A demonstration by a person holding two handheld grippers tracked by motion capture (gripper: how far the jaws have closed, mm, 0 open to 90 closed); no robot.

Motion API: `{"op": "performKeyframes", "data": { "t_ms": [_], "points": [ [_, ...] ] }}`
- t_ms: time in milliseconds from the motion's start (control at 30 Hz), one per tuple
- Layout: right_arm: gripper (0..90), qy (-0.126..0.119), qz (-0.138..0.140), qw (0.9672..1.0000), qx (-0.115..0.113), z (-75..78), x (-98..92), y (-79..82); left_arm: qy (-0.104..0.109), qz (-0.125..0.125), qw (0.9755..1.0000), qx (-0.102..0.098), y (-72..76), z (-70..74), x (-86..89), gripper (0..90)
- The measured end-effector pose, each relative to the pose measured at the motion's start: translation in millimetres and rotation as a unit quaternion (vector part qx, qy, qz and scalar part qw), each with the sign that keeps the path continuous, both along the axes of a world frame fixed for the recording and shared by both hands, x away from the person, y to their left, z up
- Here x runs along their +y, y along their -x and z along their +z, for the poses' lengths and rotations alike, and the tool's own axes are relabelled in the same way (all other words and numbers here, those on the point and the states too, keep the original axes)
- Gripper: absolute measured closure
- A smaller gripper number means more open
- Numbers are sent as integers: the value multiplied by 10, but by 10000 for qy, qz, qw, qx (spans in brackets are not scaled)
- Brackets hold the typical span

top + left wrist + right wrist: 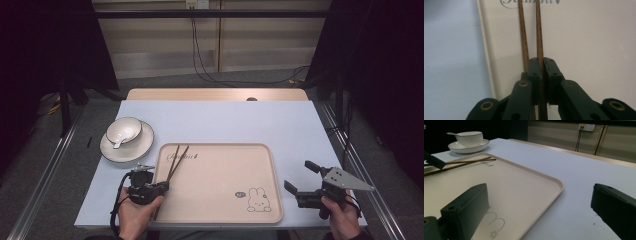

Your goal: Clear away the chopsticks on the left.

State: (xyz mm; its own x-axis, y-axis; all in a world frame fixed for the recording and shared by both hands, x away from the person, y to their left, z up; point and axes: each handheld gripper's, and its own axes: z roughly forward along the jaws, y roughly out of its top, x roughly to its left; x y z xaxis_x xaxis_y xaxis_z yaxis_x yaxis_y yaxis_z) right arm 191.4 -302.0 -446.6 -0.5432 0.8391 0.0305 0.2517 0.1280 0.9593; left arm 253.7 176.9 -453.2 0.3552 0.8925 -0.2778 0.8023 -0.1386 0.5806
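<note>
**Chopsticks pinched at the tray's left edge**

Chopsticks lie on the tray, just inside its left rim. My left gripper is clamped on one stick; the other runs just beside its jaw. I judge placing is in hand: next, release and lift clear. Right gripper waits with jaws apart, right of the tray. Bowl and plate sit beyond the tray's far-left corner.

A white bowl holding a spoon sat on a plate upon the pale counter, left of the rabbit-printed tray.
</note>
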Motion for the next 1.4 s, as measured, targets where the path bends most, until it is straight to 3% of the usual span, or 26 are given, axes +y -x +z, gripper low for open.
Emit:
{"op": "performKeyframes", "data": {
  "t_ms": [300,667,733,933,1067,1200,1267,1333,1400],
  "points": [
    [12,34,-3,10000,-2,-1,2,0,-48,-14,9998,197,-27,-75,-62,840],
    [12,43,2,10000,-2,-1,0,0,27,-63,9998,195,-33,-75,-68,800],
    [12,40,3,10000,-2,-1,0,-1,-31,-175,9997,170,-31,-67,-67,779],
    [12,38,7,10000,0,-1,0,-1,155,-356,9992,27,-27,-30,-39,744],
    [12,15,-11,10000,-21,-1,1,-1,254,-583,9978,-171,-9,20,-27,630],
    [12,-1,0,10000,-5,0,0,4,294,-888,9929,-733,14,113,44,403],
    [12,12,-11,10000,-22,0,-3,2,420,-912,9885,-1128,30,157,111,306],
    [12,2,-26,10000,-28,-1,0,0,467,-1028,9821,-1508,40,187,211,237],
    [12,-1,-23,10000,-25,-1,3,-2,428,-1043,9774,-1787,51,210,326,179]
  ]
}}
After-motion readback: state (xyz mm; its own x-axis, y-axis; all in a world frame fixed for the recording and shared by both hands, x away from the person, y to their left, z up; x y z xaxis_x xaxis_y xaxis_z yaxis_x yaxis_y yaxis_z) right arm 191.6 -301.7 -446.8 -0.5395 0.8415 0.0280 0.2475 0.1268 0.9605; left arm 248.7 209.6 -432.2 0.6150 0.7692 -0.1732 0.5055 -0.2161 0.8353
